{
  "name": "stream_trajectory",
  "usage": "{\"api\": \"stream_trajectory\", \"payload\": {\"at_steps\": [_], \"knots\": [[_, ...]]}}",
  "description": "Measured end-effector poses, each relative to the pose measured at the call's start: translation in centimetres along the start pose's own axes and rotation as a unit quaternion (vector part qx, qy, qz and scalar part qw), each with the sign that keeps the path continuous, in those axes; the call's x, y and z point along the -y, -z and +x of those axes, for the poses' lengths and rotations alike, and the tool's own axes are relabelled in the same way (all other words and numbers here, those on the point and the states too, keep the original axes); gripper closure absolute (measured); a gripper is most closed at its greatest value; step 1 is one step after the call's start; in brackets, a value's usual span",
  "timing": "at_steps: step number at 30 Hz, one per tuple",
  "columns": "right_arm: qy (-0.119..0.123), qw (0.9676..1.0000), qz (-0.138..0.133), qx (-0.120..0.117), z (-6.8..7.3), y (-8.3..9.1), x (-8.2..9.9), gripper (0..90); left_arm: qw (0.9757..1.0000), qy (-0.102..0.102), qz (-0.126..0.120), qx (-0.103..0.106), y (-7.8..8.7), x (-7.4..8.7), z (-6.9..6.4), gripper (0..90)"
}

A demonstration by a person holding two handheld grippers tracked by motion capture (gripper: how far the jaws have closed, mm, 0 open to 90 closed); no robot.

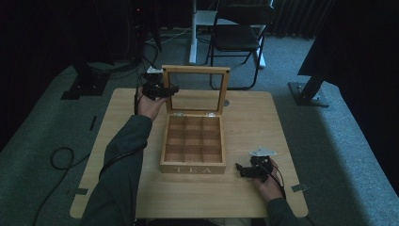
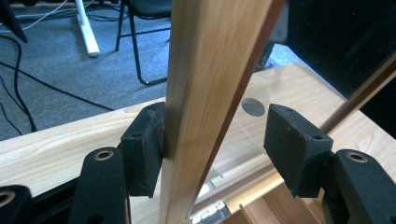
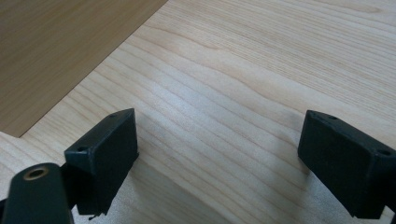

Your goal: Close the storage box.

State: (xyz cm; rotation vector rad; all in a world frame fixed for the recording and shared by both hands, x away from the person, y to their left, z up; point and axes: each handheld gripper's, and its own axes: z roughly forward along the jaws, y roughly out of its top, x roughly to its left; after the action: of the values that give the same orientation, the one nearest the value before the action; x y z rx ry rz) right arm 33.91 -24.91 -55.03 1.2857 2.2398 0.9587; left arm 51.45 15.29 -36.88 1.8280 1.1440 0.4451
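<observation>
A wooden tea box (image 1: 193, 165) marked TEA stands mid-table, its compartments bare. Its glass-paned lid (image 1: 195, 70) is raised upright at the back. My left gripper (image 1: 173, 89) reaches the lid's left frame rail from the left. In the left gripper view the rail (image 2: 205, 93) stands between the jaws of the left gripper (image 2: 215, 140). One pad (image 2: 144, 149) lies against the wood and the other pad (image 2: 292, 144) stands clear of it. My right gripper (image 1: 239, 170) rests low by the box's front right corner. In its own view the right gripper (image 3: 219, 154) is open over bare table, the box's wall (image 3: 56, 51) ahead.
The table (image 1: 249, 127) is light wood with a round grommet (image 1: 226, 102) behind the lid. A folding chair (image 1: 240, 33), a white post (image 1: 193, 33) and black stand bases (image 1: 87, 84) (image 1: 308, 92) stand on the carpet beyond. A cable (image 1: 61, 157) loops at the left.
</observation>
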Motion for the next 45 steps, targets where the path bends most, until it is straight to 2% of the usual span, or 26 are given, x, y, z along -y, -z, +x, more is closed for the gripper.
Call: {"api": "stream_trajectory", "payload": {"at_steps": [7, 22, 29, 45], "knots": [[0.0, 1.0, 0.0, 0.0, 0.0, 0.0, 0.0, 11.7, 0.9999, -0.012, -0.009, -0.009, 1.1, 0.2, -0.9, 39.0], [0.0, 1.0, 0.0, 0.0, 0.0, 0.0, 0.0, 11.7, 0.9992, -0.019, -0.035, 0.002, 3.8, 0.3, -2.1, 38.0], [-0.001, 1.0, 0.0, 0.0, 0.0, 0.0, 0.0, 11.6, 0.9991, -0.019, -0.037, 0.01, 5.3, 0.1, -2.5, 38.6], [0.003, 1.0, -0.001, -0.001, 0.0, -0.1, -0.1, 11.6, 0.999, -0.039, -0.022, 0.0, 7.5, 0.6, -3.4, 43.1]]}}
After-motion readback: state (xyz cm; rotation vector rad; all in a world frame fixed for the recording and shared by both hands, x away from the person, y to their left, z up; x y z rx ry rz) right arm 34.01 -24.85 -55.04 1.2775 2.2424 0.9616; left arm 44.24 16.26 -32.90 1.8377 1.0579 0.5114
